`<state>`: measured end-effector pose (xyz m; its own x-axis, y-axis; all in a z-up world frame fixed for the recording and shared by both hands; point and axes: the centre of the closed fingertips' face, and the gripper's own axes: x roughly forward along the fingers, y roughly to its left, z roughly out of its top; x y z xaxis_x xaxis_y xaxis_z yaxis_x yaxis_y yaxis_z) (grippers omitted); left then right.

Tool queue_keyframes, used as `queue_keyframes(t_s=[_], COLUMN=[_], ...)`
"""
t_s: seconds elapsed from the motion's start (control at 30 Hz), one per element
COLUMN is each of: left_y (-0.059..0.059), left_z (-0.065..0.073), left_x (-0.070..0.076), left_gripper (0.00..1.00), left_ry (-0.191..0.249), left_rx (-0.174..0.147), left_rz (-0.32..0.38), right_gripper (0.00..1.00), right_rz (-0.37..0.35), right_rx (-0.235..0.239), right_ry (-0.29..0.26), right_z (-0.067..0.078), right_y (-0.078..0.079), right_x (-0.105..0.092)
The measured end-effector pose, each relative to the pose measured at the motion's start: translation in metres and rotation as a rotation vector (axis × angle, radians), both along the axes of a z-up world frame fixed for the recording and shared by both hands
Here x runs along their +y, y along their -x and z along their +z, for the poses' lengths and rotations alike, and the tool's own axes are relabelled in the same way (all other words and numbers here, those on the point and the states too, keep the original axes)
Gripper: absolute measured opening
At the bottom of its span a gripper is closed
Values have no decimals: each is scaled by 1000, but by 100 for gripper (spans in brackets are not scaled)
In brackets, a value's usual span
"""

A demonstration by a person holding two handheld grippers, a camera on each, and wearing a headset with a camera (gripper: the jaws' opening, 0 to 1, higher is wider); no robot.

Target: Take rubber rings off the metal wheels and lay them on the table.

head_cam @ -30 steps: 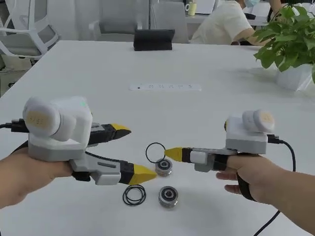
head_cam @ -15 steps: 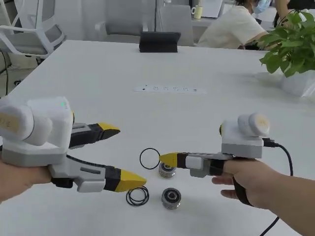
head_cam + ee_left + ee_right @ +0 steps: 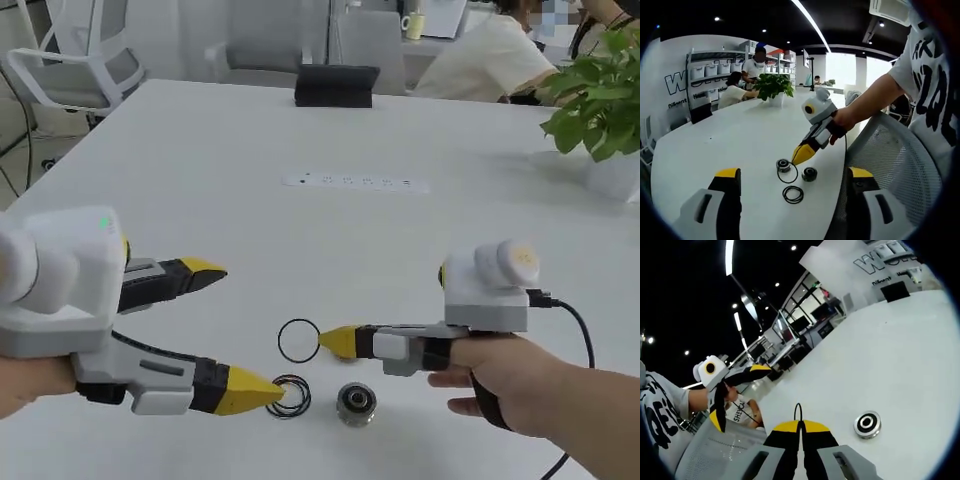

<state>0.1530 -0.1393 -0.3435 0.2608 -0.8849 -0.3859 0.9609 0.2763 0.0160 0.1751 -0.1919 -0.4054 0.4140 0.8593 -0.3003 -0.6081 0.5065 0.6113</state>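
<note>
Right gripper [image 3: 335,342], jaws pinched shut on a rubber ring [image 3: 279,340], holds it over the table [image 3: 250,150] just beyond the laid rings [image 3: 305,397], which lie nearer the wide-open left gripper [image 3: 243,328].

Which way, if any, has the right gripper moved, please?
Yes: the right gripper, holding a rubber ring, has drifted left, closer to the ring pile.

A long white bench [image 3: 250,150] is seen. Near its front edge a wheel [image 3: 356,403] is laid flat, and a small pile of black rings [image 3: 290,396] is stacked just beside it, to the left. In the left gripper view a second wheel [image 3: 783,164] is seen lying near the first, apart from it. Farther back a white power strip [image 3: 355,183] is laid across the middle. A black stand [image 3: 336,85] is placed at the far end, and a potted plant [image 3: 598,110] is set at the right edge.
</note>
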Motion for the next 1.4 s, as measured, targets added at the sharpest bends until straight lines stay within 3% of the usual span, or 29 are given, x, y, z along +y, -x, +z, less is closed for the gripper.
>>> queue_keyframes(t_s=[0.73, 1.4], left_y=[4, 4], left_z=[0, -5], left_x=[15, 21], left_gripper=[91, 90], left_ry=[-1, -16], left_rx=[22, 38], left_rz=[33, 52], right_gripper=[0, 0], right_rz=[91, 103], right_rx=[85, 98], right_ry=[118, 188], right_z=[-40, -56], right_y=[14, 13], right_x=[13, 15])
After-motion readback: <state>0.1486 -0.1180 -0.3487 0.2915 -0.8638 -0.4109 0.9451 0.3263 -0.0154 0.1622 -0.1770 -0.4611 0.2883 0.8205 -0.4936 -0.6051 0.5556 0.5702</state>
